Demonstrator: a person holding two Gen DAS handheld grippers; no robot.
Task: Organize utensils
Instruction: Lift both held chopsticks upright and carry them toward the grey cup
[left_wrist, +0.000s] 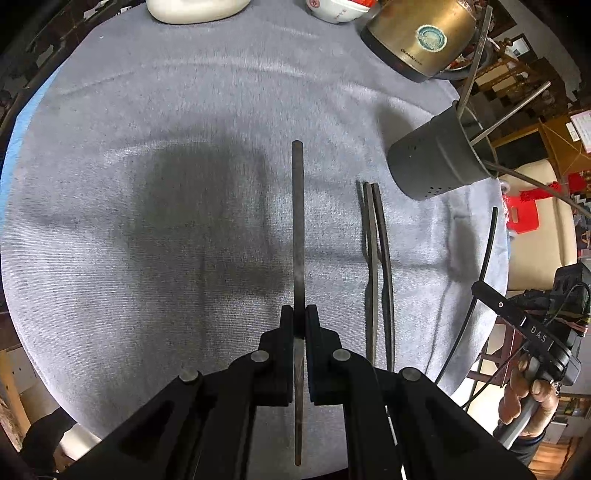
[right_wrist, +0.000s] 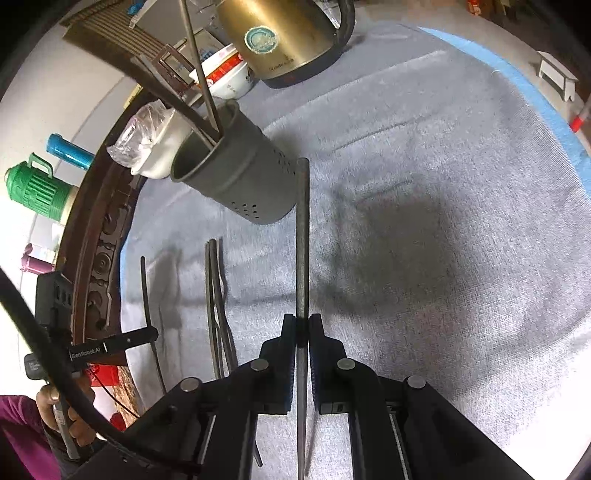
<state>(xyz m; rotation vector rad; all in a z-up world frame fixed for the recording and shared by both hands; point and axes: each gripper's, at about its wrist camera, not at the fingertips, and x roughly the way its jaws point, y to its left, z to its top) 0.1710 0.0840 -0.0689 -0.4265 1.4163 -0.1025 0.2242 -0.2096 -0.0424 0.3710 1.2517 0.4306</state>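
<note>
The left gripper (left_wrist: 300, 325) is clamped on a dark chopstick (left_wrist: 297, 229) at frame centre. The right gripper (right_wrist: 303, 328) likewise pinches another chopstick (right_wrist: 303, 236). Loose chopsticks (left_wrist: 376, 258) lie on the grey-clothed surface (left_wrist: 147, 110) right of centre; the perforated holder (left_wrist: 436, 155) stands at upper right below a brass kettle (left_wrist: 417, 33).
</note>
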